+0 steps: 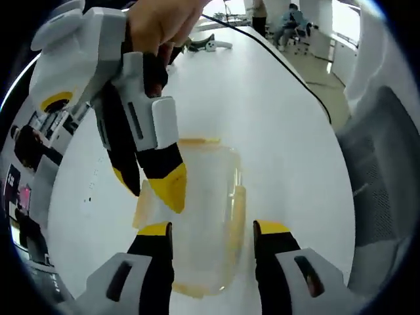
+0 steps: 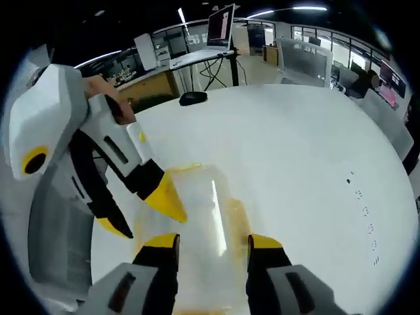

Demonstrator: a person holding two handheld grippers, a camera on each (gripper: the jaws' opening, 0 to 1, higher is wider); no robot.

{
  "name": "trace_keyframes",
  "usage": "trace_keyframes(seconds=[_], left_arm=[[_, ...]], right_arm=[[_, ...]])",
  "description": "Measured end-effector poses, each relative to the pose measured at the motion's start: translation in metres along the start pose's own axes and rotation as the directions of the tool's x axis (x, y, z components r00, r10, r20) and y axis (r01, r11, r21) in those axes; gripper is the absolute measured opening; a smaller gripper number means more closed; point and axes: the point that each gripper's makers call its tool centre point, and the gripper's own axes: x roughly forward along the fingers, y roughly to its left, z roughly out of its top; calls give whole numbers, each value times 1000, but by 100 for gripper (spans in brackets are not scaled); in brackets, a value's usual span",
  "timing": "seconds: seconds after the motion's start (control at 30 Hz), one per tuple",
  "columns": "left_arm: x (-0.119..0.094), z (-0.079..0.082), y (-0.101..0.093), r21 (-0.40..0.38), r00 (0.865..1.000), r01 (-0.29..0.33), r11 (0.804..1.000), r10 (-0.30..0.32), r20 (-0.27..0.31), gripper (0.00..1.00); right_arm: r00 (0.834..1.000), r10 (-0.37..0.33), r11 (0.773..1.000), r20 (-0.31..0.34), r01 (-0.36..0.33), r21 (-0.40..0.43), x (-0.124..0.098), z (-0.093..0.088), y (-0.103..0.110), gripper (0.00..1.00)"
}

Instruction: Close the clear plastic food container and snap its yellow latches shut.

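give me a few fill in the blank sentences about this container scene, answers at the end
1. The clear plastic food container has latches coloured ____.
2. The container rests on a table whose top is ____.
3. In the left gripper view, the left gripper has one jaw on each ____ of the container.
4. In the right gripper view, the dark object near the table's far edge, in front of the laptop, is a computer ____.

Answers: yellow; white; side; mouse
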Motion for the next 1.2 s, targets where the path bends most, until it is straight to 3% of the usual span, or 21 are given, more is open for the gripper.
trace_keyframes(seconds=[0.07, 0.17, 0.73, 0.93, 0.97, 1.0, 1.1, 1.2], left_arm=[[0, 0, 1, -7, 1000, -7, 1000, 7, -2, 48], [2, -2, 4, 67, 999, -37, 997, 39, -34, 45], [5, -2, 7, 77, 997, -62, 995, 65, -37, 44], [8, -3, 8, 68, 994, -97, 993, 100, -41, 39], [4, -11, 7, 25, 990, -116, 993, 118, -80, 39], [4, -5, 13, 64, 992, -114, 991, 117, -49, 39], [7, -5, 10, 50, 992, -115, 992, 117, -54, 38], [9, -5, 10, 59, 993, -106, 993, 109, -54, 38]], right_arm=[[1000, 5, 1000, -1, -5, 7, 0, 0, -1, 40], [1000, 26, 1000, -6, -26, 14, 1, -1, 1, 39], [994, 91, 996, -52, -92, -11, 4, -1, 2, 37], [990, 102, 994, -95, -105, -26, 4, -3, 2, 33], [988, 111, 993, -112, -114, -23, 5, -5, 3, 32], [983, 115, 992, -142, -122, -44, 5, -5, 4, 32], [969, 139, 988, -204, -148, -34, 7, -5, 5, 30], [960, 164, 983, -227, -177, -40, 9, -3, 5, 30]])
